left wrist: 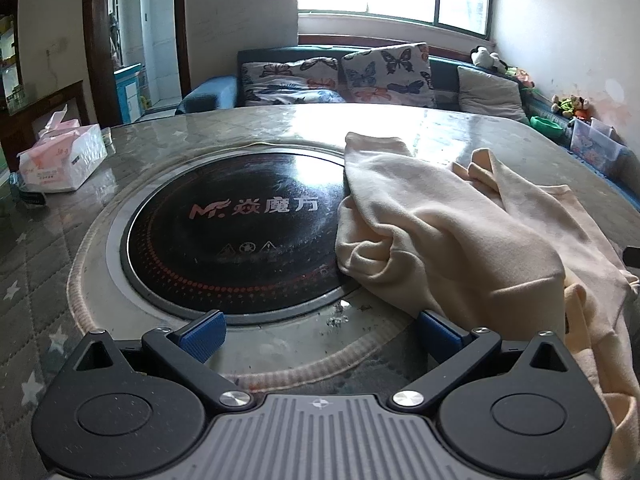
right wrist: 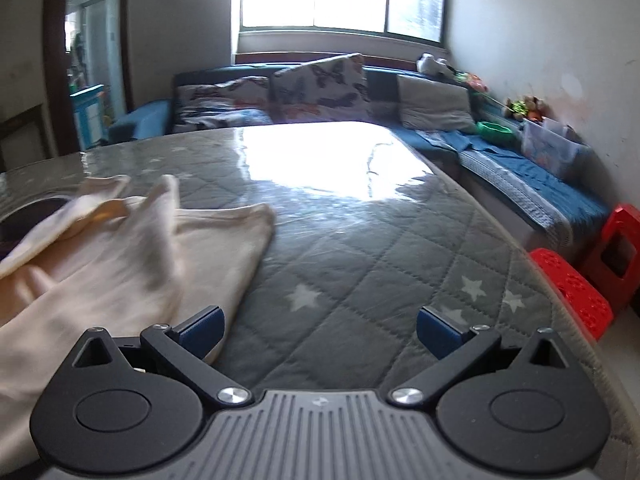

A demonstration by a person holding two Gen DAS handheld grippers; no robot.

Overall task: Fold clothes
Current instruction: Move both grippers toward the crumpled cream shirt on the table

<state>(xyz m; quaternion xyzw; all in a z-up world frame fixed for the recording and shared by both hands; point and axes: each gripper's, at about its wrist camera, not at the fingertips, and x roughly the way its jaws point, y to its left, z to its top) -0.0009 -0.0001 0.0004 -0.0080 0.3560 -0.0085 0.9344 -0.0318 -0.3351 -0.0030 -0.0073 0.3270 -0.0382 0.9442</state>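
A cream-coloured garment (left wrist: 460,232) lies crumpled on the table, spread from the right rim of the black round hob toward the near right edge. My left gripper (left wrist: 320,334) is open just above the table, its right blue pad (left wrist: 438,334) at the garment's near edge and nothing between the pads. In the right wrist view the same garment (right wrist: 120,248) lies at the left, blurred. My right gripper (right wrist: 320,330) is open over the quilted cover, its left blue pad (right wrist: 202,332) at the cloth's edge.
A black round induction hob (left wrist: 232,232) is set into the table (right wrist: 360,248), which has a grey star-quilted cover under clear plastic. A tissue pack (left wrist: 60,156) sits far left. Behind stands a blue sofa (left wrist: 340,76) with cushions. Red stools (right wrist: 592,276) stand right of the table.
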